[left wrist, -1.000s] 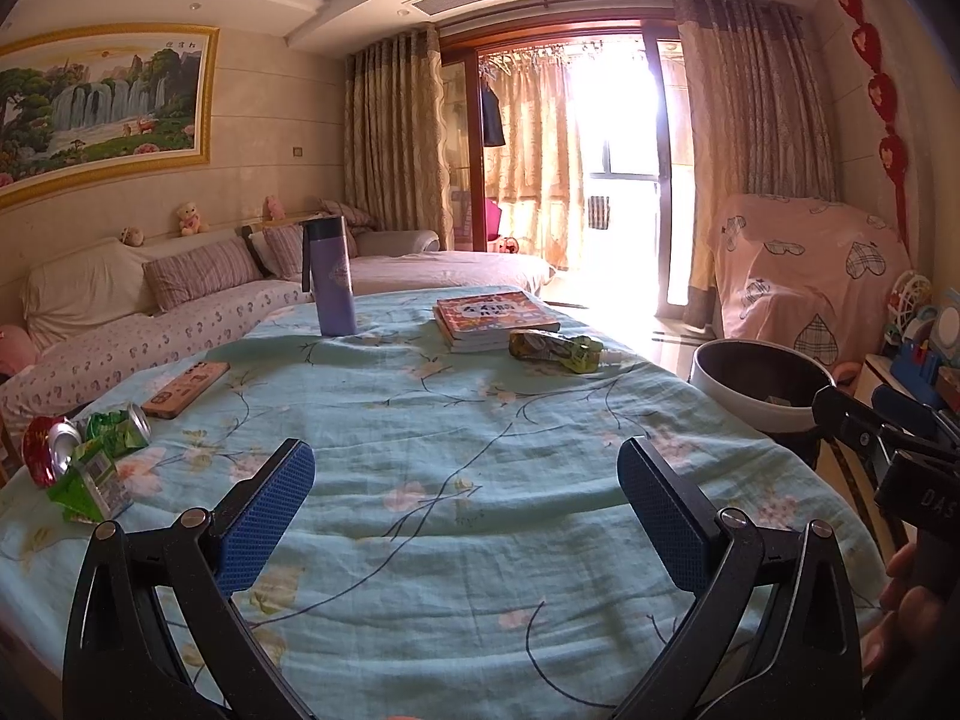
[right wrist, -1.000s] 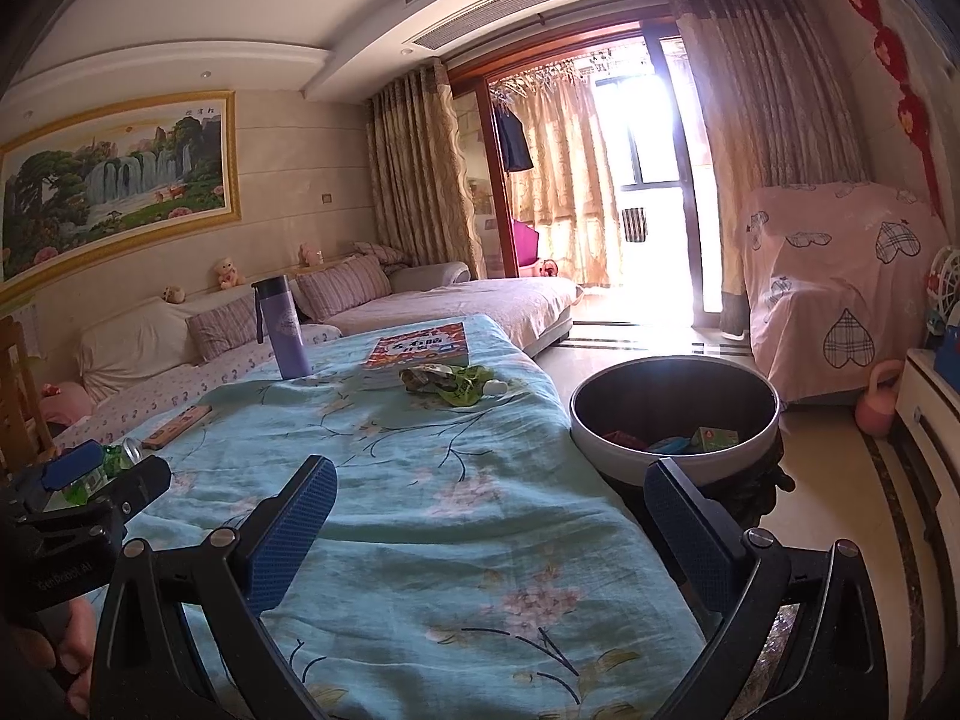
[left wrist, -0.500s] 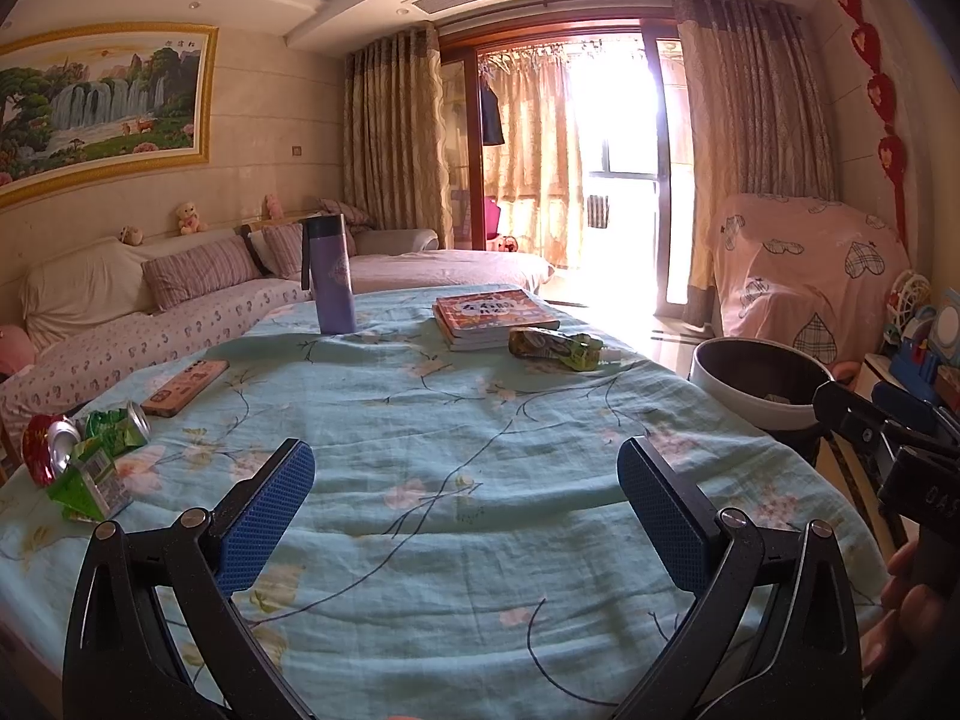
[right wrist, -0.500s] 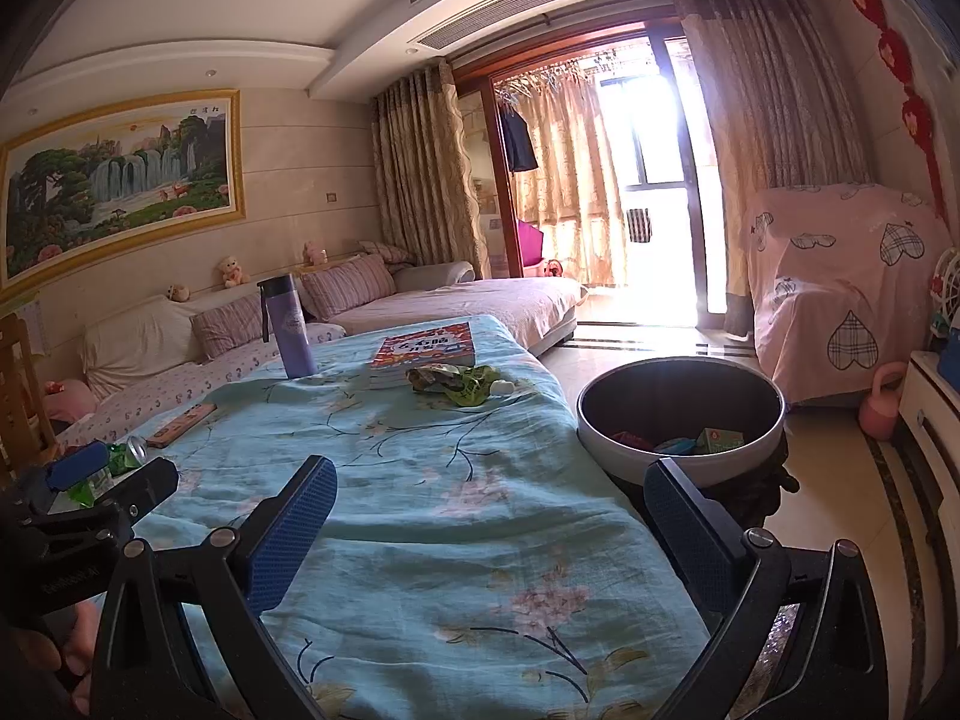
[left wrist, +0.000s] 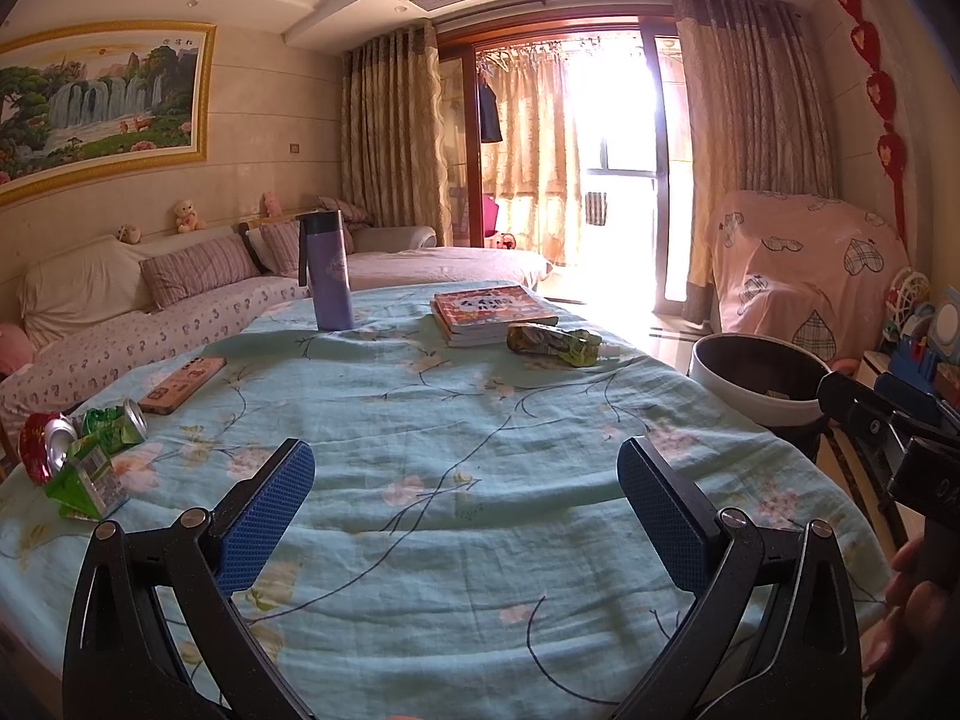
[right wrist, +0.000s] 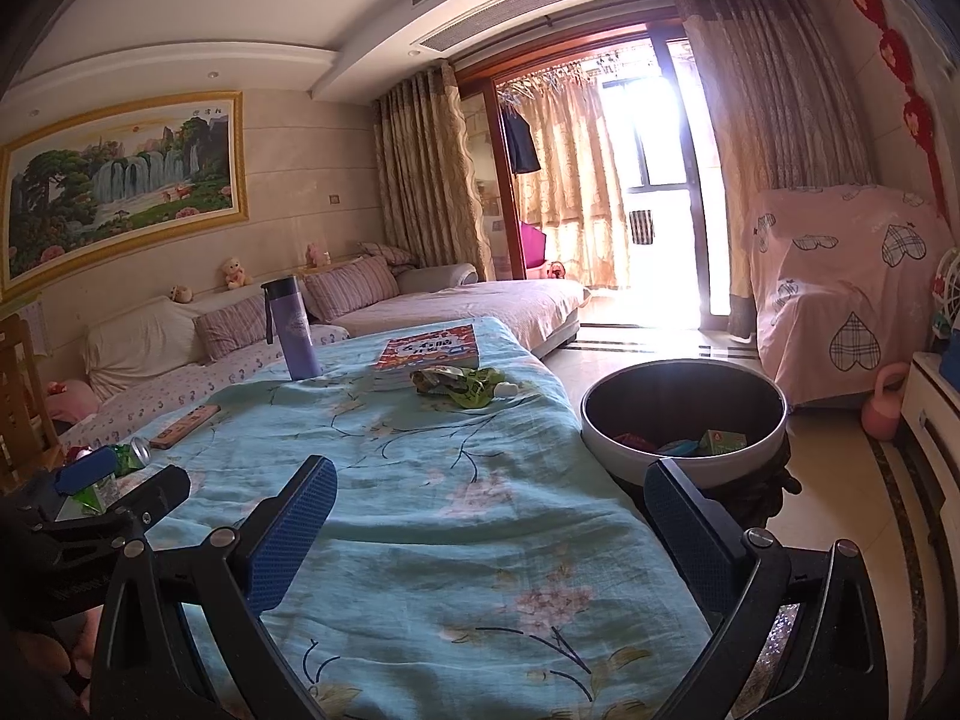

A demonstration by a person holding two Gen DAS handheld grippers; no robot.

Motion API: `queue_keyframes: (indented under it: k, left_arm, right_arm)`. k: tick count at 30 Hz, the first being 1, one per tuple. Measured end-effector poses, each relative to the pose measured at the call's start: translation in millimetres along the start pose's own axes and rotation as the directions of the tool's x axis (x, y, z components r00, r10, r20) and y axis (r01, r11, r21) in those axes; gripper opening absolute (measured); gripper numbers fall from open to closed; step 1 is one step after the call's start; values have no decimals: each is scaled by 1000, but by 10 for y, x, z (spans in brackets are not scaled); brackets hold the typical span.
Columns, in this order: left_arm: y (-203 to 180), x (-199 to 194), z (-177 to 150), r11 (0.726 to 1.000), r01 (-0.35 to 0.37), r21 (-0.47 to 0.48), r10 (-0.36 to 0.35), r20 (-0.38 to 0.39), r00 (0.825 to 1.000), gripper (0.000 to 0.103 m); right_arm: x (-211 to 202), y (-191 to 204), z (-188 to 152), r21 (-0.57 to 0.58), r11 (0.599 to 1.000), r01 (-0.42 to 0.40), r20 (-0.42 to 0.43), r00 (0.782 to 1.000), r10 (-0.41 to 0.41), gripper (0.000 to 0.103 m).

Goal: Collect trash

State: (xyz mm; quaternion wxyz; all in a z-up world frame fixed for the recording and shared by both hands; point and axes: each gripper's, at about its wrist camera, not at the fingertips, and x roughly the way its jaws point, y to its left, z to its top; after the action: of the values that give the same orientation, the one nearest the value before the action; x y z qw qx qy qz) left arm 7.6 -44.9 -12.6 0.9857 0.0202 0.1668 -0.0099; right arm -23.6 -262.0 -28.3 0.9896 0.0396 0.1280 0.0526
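Note:
A table with a light blue flowered cloth point(left wrist: 456, 420) holds trash. A green crumpled wrapper point(left wrist: 552, 343) lies at the far right, beside a stack of books point(left wrist: 489, 312); it also shows in the right wrist view point(right wrist: 459, 387). Crushed cans, one red point(left wrist: 45, 444) and one green point(left wrist: 114, 423), and a green carton point(left wrist: 84, 480) lie at the left edge. A round bin point(right wrist: 684, 420) with some trash in it stands on the floor to the right of the table. My left gripper point(left wrist: 465, 495) is open and empty above the cloth. My right gripper point(right wrist: 489, 522) is open and empty over the table's right edge.
A purple flask point(left wrist: 330, 279) stands at the far side of the table. A pink remote-like slab point(left wrist: 183, 384) lies at the left. A sofa point(left wrist: 150, 312) runs behind the table. A pink-covered chair point(right wrist: 840, 312) stands beyond the bin. A cabinet point(right wrist: 936, 420) is at the far right.
Both views have shifted very slightly; the right gripper has drifted a little forward toward the bin. Both grippers stay open and empty.

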Motion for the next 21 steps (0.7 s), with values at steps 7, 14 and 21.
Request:
queue_keyframes:
  k: [7, 14, 21]
  left_arm:
    - [5, 14, -3, 1000, 2, -1, -2, -4, 1000, 103]
    - [7, 53, -12, 1000, 8, -4, -8, -9, 1000, 103]
    - [17, 106, -14, 1000, 14, -5, -14, -20, 1000, 103]
  right_arm:
    - [-16, 33, 5, -7, 1000, -8, 5, 1000, 8, 103]
    - [14, 22, -11, 0, 1000, -16, -4, 1000, 16, 103]
    - [18, 16, -12, 8, 1000, -21, -10, 1000, 21, 103]
